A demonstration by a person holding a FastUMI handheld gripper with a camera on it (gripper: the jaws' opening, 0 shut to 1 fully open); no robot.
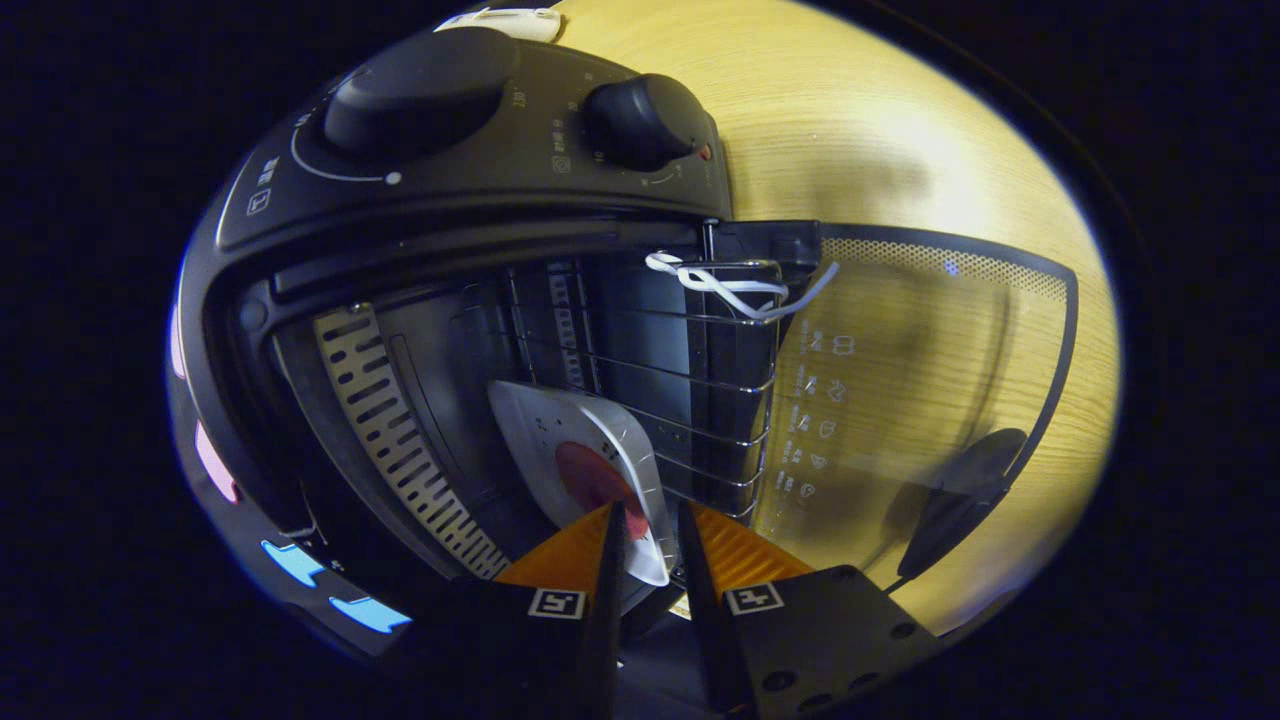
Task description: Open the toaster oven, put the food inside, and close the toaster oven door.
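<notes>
Gripper view, I see my hand-held gripper (648,520) pinching the rim of a white plate (600,455) holding red food (592,475), plate inside the open toaster oven (470,230) on its wire rack (700,400), glass door (900,400) swung open at three o'clock over the wooden table (850,110).
</notes>
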